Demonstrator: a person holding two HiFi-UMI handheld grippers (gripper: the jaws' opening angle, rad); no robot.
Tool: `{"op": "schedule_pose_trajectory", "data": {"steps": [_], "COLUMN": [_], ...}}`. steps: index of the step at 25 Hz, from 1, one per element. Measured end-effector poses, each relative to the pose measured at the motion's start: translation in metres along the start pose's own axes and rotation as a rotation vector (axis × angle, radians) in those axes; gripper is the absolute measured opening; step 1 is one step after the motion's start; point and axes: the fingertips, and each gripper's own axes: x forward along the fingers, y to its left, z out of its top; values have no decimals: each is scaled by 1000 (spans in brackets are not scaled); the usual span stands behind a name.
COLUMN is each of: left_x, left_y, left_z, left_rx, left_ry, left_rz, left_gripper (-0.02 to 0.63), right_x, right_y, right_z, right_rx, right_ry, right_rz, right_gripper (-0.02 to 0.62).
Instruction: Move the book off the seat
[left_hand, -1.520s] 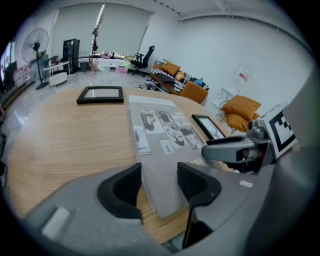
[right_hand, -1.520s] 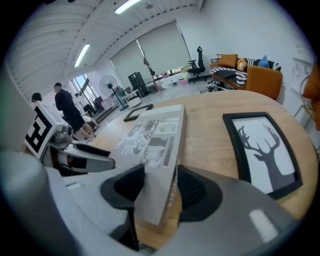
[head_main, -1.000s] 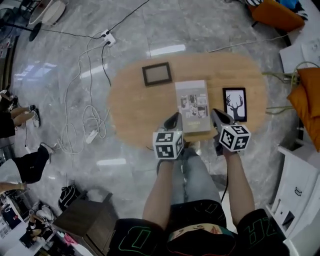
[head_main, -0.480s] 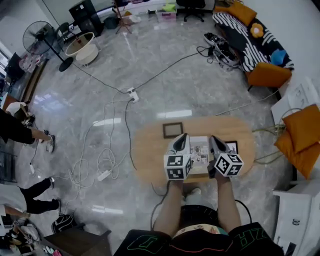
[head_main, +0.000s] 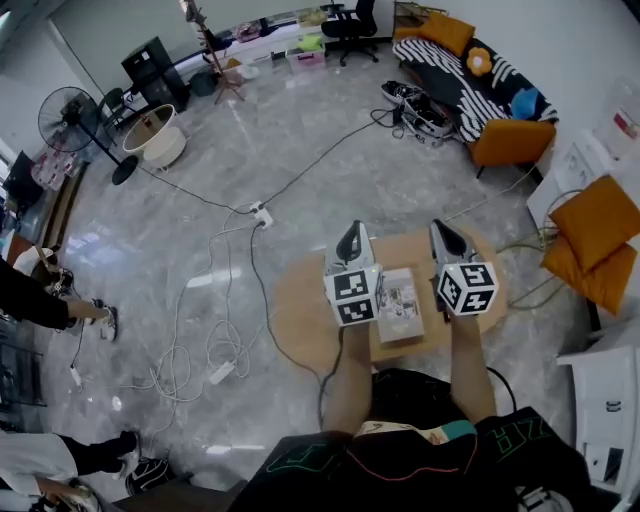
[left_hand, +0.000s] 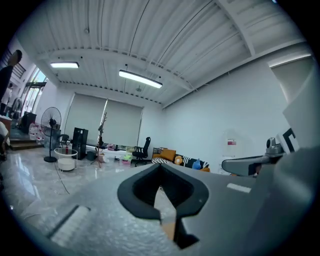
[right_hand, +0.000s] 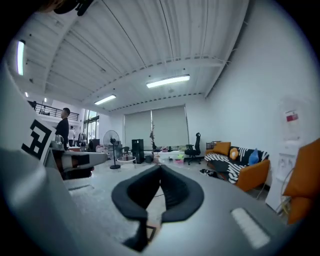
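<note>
The book (head_main: 400, 305), with a pale illustrated cover, lies flat on the low oval wooden seat (head_main: 300, 315), below and between my two forearms. My left gripper (head_main: 352, 234) is raised well above the seat, pointing level into the room, jaws shut with nothing in them (left_hand: 161, 166). My right gripper (head_main: 441, 230) is held up beside it at the same height, also shut and empty (right_hand: 161, 168). Neither touches the book. The arms and marker cubes hide the two picture frames on the seat.
White cables and a power strip (head_main: 262, 215) trail over the marble floor left of the seat. A striped sofa with orange ends (head_main: 480, 95) stands far right, orange cushions (head_main: 592, 240) and a white cabinet (head_main: 612, 400) nearer right. A fan (head_main: 65, 115) stands far left, with people's legs (head_main: 45, 300) closer in.
Both grippers have risen from just over the seat's near edge and tilted up to point level. The head view lifted, showing far more of the room. The book has not moved.
</note>
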Motion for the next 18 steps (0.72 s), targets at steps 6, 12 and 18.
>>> {"op": "schedule_pose_trajectory", "data": {"steps": [6, 12, 18], "left_x": [8, 25, 34], "left_y": [1, -18, -24], "left_z": [-2, 6, 10], "left_rx": [8, -24, -3], "left_ry": [-27, -56, -75], "left_rz": [-29, -124, -189], "left_gripper": [11, 11, 11], "right_x": [-9, -9, 1], "right_y": [-24, -36, -33], "right_z": [2, 11, 27], "right_rx": [-10, -50, -92], "right_ry": [-33, -54, -92], "right_rz": [-114, -117, -106], "right_gripper": [3, 3, 3]}}
